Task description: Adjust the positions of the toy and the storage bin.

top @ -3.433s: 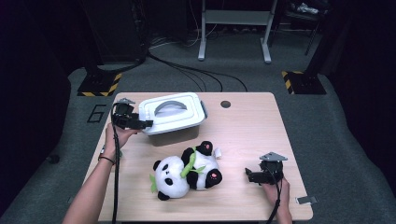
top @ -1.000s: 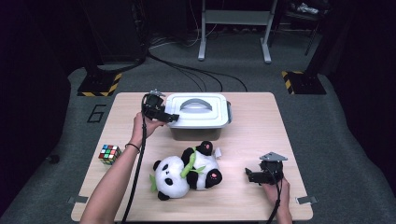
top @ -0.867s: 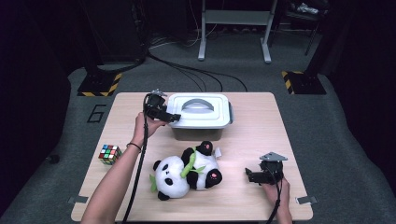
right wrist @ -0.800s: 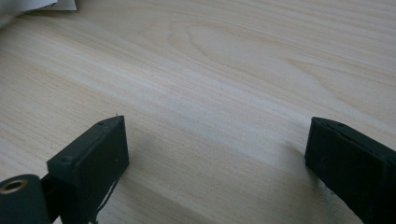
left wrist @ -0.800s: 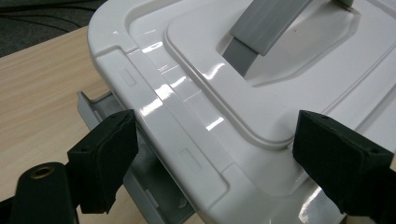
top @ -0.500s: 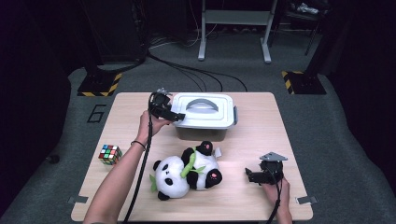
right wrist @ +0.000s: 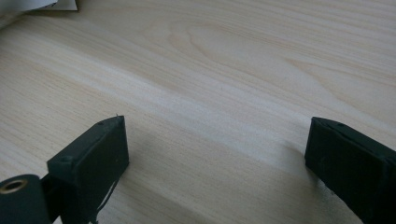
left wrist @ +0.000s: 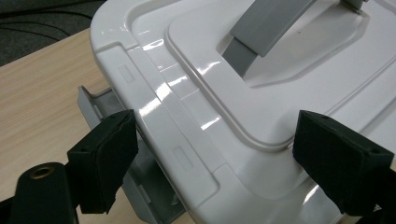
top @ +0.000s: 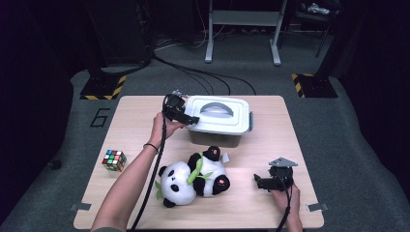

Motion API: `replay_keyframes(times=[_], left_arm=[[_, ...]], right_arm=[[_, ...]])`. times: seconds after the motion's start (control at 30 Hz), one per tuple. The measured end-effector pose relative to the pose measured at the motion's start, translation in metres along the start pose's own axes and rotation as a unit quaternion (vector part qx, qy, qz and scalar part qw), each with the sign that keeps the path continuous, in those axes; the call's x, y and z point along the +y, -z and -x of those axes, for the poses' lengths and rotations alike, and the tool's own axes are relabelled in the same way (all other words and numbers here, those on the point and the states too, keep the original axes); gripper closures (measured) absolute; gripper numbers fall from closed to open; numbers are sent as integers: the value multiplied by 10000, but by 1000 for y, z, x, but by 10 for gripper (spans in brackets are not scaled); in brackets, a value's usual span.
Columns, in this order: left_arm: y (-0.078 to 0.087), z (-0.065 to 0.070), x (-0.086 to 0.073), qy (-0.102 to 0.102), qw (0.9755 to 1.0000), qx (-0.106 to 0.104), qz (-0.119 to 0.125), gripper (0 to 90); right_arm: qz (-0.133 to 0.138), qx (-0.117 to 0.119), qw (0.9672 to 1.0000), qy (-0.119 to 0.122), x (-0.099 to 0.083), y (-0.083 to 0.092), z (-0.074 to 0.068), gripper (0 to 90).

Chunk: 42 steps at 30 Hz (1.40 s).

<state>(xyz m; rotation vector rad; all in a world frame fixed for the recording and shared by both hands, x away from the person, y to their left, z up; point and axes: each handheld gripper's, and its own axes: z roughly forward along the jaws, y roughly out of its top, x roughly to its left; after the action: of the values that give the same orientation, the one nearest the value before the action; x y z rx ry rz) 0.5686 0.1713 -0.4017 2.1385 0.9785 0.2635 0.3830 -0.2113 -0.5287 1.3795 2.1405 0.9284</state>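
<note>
White glossy plastic storage box with grey handle (left wrist: 261,93) sits unclamped between the left gripper (left wrist: 212,161)'s wide-open jaws at its corner; closing there risks slipping off the smooth lid.

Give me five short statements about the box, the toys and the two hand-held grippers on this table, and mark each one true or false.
1. The white box has its lid on. True.
2. The left hand-held gripper is at the box's corner. True.
3. The right hand-held gripper grips the panda toy. False: it is open over bare table.
4. The colour cube lies inside the box. False: it sits on the table's left side.
5. The panda lies nearer the person than the box. True.
</note>
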Motion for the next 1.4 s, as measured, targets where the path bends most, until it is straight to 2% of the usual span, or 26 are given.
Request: replay_keyframes(times=[0.47, 0.93, 1.03, 1.23, 1.37, 1.4], left_arm=[[-16, 20, 15, -165, 9998, -23, -78, 143], [-21, 26, 20, -190, 9997, -64, -119, 143], [-20, 25, 20, -185, 9997, -62, -131, 143], [-17, 23, 17, -69, 9999, 34, -116, 88], [-6, 20, 13, 4, 10000, 23, -43, 70], [2, 21, 10, -2, 10000, 51, -3, 64]], right_arm=[[0, 6, 10000, -10, 0, 0, 0, 54], [-15, 16, 10000, -7, 0, 0, 0, 54], [-13, 17, 10000, -10, 0, 0, 0, 55], [-12, 18, 10000, -9, 0, 0, 0, 56], [-12, 16, 10000, -10, 0, 0, 0, 56], [-13, 15, 10000, -8, 0, 0, 0, 56]])
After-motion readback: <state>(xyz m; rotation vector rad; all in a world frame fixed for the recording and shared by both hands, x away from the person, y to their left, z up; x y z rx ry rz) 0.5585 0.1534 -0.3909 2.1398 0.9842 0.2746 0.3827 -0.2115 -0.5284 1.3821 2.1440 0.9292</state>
